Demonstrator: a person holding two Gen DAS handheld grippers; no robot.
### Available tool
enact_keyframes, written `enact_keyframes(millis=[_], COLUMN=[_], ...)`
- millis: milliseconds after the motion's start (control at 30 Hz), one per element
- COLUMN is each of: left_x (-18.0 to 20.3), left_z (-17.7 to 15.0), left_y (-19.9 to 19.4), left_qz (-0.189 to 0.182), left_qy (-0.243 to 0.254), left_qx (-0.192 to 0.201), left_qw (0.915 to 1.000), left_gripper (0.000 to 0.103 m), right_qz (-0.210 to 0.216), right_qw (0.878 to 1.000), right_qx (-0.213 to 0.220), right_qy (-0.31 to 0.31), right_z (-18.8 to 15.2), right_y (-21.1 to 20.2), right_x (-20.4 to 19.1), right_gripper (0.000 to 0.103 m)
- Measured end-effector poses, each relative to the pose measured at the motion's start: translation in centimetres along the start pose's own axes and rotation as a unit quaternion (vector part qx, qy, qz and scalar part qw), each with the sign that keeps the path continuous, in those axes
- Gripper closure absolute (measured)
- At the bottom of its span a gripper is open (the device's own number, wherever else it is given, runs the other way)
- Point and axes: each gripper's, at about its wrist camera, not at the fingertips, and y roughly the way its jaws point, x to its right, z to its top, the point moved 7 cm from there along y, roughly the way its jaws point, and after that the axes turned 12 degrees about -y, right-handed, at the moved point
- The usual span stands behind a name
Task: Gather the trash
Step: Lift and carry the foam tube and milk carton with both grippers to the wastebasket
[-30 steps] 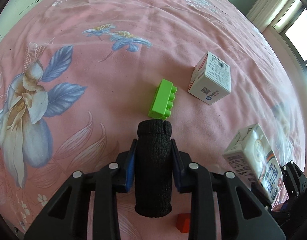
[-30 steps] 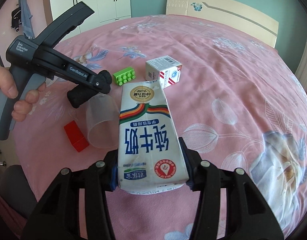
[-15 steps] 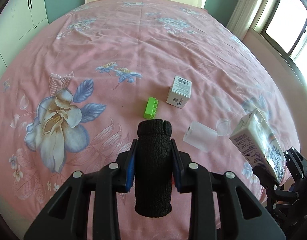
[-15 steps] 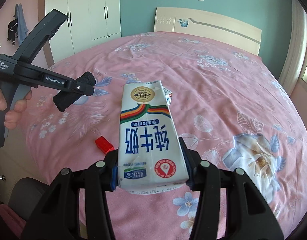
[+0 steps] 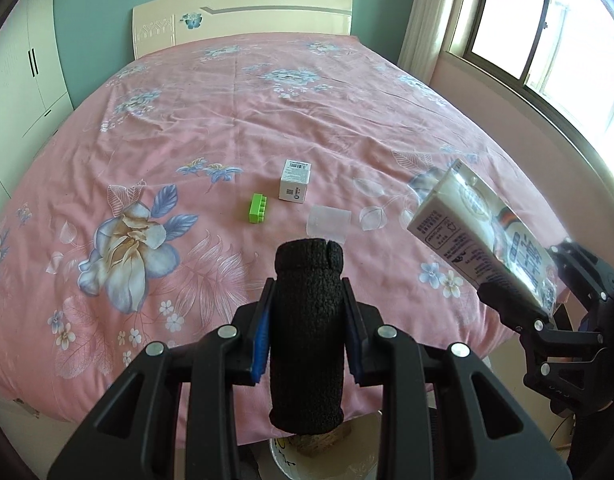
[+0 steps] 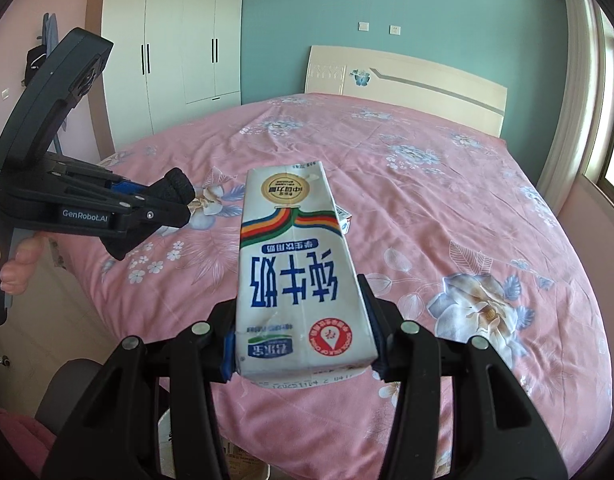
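Glossy, boxy milk carton (image 6: 303, 276) clamped in the right hand-held gripper (image 6: 303, 344); fuzzy black foam cylinder (image 5: 307, 320) pinched by the left hand-held gripper (image 5: 307, 340). Both are now higher above the pink floral bed (image 5: 227, 120) than before, with the clear plastic cup (image 5: 327, 223) left lying there.

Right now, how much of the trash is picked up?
Partly done. The left claw grips a black foam tube and the right claw grips a milk carton. A clear cup and small white box lie on the bed.
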Motion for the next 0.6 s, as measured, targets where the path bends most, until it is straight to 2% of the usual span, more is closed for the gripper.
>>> enact_keyframes(millis=[600], left_x=[2.9], left_z=[-5.2], left_y=[-10.6], left_qz=[-0.035], left_qy=[0.067], left_qx=[0.055], left_qw=[0.9956], left_gripper=[0.070], right_qz=[-0.045], right_qw=[0.996], right_qx=[0.050], right_qy=[-0.053], right_z=[2.2], right_y=[-12.3], right_x=[-5.9], right_gripper=[0.053])
